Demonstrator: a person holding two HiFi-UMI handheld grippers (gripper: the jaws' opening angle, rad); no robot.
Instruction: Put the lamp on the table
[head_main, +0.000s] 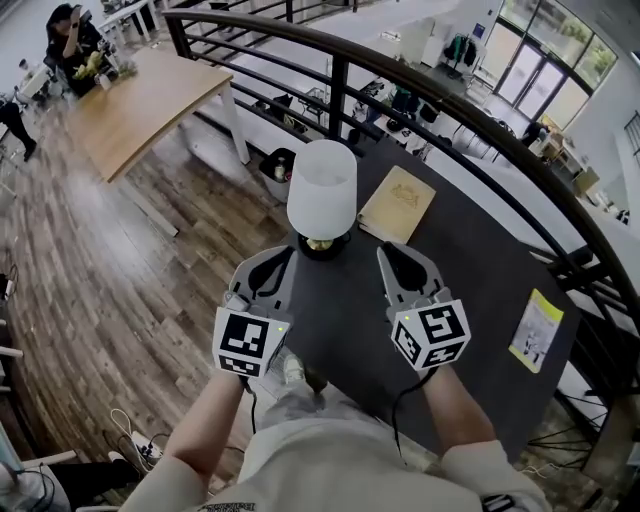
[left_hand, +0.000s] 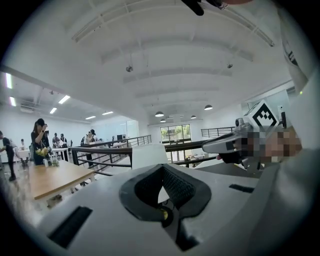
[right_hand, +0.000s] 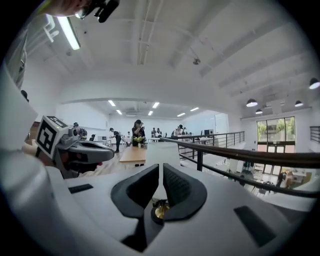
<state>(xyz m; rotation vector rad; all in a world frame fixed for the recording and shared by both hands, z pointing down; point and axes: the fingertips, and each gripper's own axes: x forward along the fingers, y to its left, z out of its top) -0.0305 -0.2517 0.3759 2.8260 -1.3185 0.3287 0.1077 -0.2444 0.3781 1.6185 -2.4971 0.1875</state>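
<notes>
**Lamp (head_main: 322, 190) upright at the table corner, both grippers off it**

Nearest me, the left gripper (head_main: 280, 262) has its ribbed black pads (left_hand: 180, 187) meeting at the tips, with nothing between them. The right gripper (head_main: 392, 258) shows a thin slit between its pads (right_hand: 179, 186), and I see nothing pinched there. The two grey shells flank the lamp, one on each side, near its round dark base (head_main: 322, 248).

The lamp stands upright on the near left corner of the matte black table (head_main: 450, 270), its base right at the edge. It has a brass neck under a smooth white shade that tapers slightly.

Further along the top lies a flat tan book (head_main: 397, 203). Well apart from it, by the right edge, is a yellow-green leaflet (head_main: 535, 330), with open black surface between them. A black metal railing (head_main: 440, 100) curves past the far edge.

To the left is plank wood floor (head_main: 150, 270) and a dark bin (head_main: 278, 168) whose contents I cannot make out. Beyond it stands a long pale wooden table (head_main: 150, 100) with a person (head_main: 72, 40) at its far end.
</notes>
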